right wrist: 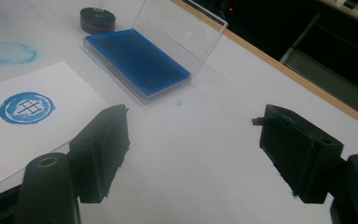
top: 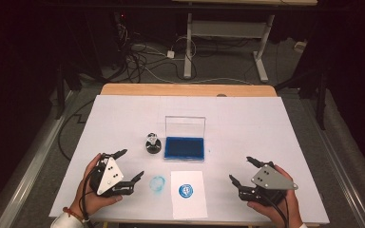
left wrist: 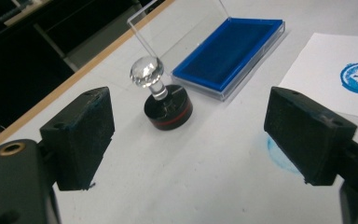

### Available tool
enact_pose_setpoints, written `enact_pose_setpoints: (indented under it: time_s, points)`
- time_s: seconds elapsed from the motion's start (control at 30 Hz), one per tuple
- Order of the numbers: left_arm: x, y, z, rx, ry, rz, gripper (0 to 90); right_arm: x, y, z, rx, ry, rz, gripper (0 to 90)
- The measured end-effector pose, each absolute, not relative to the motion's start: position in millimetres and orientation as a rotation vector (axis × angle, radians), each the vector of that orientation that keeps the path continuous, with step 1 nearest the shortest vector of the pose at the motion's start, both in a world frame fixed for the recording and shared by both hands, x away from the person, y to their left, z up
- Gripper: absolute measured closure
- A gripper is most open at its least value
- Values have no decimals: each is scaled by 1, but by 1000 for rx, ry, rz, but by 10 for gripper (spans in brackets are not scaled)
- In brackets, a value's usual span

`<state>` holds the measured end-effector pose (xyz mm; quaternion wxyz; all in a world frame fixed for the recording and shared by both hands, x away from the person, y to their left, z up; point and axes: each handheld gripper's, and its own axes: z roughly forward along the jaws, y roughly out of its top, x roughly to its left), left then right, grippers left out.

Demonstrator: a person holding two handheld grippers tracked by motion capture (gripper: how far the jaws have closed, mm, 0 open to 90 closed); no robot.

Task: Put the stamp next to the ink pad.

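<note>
White table cover [top: 123, 118] carrying everything; wooden edge at far side. Open blue ink pad [top: 185, 147] mid-table, clear lid standing up behind it. Paper sheet [top: 187, 194] near front edge, blue round imprint [top: 186, 190] already on it; second faint blue ring [top: 158, 184] printed straight on the cover, just left of sheet. Stamp [top: 152, 144] with glass knob upright, just left of ink pad, touching nothing.

Left gripper [top: 128, 167] wide open, empty, aimed at stamp [left wrist: 164, 100]; near but apart. Right gripper [top: 243, 171] wide open, empty, parked right of sheet.

Likely step: reach for stamp, imprint looking done. Next move calls for left jaws straddling knob or stem, square, without tipping the base.

Hard to tell: imprint glyph too small from above, stamp face hidden underneath, knob cut off in right gripper view, room beyond too dark.
</note>
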<state>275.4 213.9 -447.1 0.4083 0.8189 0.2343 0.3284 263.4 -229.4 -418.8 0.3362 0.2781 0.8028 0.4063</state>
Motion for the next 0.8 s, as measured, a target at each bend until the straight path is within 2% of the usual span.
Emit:
enact_pose_setpoints:
  time_s: [0.4,0.8]
  points:
    - [263,232,-480,2164,711,764,154,261,-240,-423,755,2084,1052,241]
    - [260,232,-476,2149,698,779,154,260,-237,-425,736,2096,1047,241]
